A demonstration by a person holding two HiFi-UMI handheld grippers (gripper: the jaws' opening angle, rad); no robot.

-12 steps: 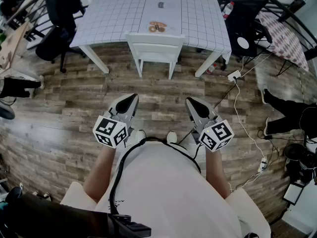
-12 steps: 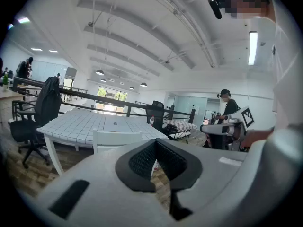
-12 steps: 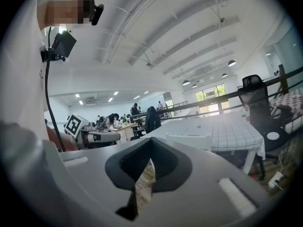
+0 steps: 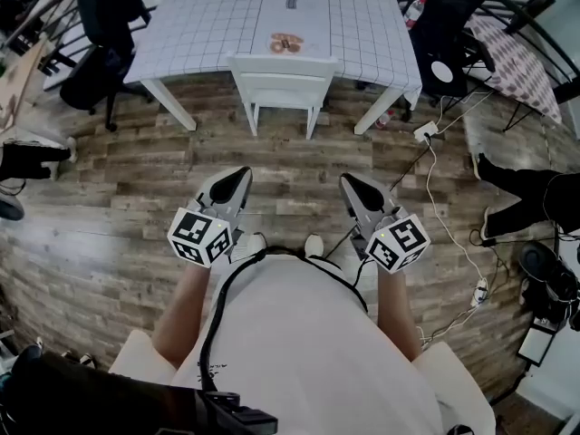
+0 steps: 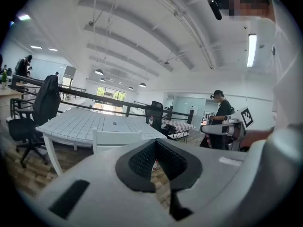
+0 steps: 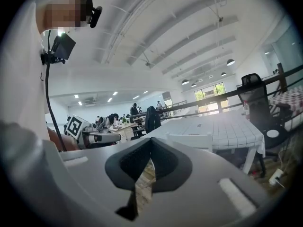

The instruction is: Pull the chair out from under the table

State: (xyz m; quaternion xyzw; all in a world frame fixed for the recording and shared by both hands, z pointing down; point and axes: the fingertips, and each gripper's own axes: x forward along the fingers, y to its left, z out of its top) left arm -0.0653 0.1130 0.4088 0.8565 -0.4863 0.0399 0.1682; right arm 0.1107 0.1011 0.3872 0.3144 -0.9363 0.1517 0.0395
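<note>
A white chair (image 4: 284, 82) stands tucked under the table (image 4: 208, 25), which has a grid-patterned cloth, at the top of the head view. Only the chair's back and legs show. My left gripper (image 4: 243, 175) and right gripper (image 4: 349, 182) hover side by side over the wood floor, well short of the chair and pointing toward it. Both are shut with nothing between the jaws. In the left gripper view the chair (image 5: 116, 138) and the table (image 5: 80, 122) lie ahead of the left gripper (image 5: 158, 148). From the right gripper (image 6: 150, 148) the chair (image 6: 189, 141) shows at the right.
A black office chair (image 4: 104, 34) stands left of the table and another black chair (image 4: 444, 25) at its right. A power strip (image 4: 426, 132) and cables trail across the floor on the right. A person's legs (image 4: 526, 188) lie at the right edge, a foot (image 4: 32, 159) at the left.
The table and chair have slid slightly upward in the head view. Both grippers keep the same pose, shut and side by side.
</note>
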